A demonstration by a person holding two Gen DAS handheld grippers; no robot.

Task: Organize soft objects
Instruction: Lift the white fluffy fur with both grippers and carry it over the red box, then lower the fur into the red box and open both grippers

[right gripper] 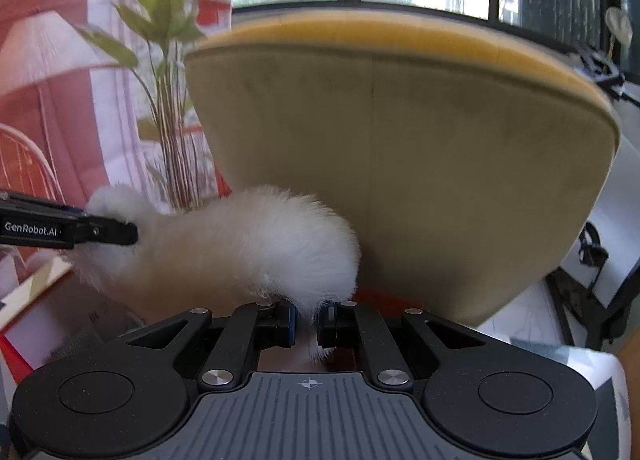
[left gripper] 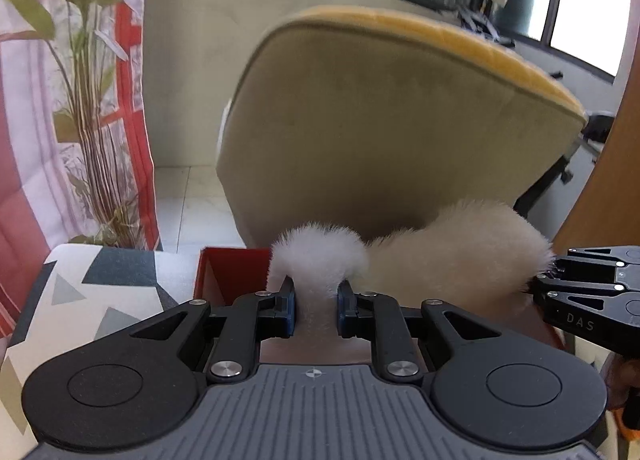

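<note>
pale tiled floor (left gripper: 192, 196), olive chair (left gripper: 380, 132) and potted plant (left gripper: 92, 164) standing on it

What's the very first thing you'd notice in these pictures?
The fluffy white furry soft thing, stretched between the two black grippers: the left gripper pinches one end and the right gripper the other. Right behind it looms a big olive-tan cushioned chair back with a yellow rim, filling the middle of both views.

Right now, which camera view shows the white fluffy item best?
The right wrist view: the white fluffy item spans the frame there, from the left tool to the right tool. The left wrist view shows one pinched tuft up close, the rest partly cut off at the right.
</note>
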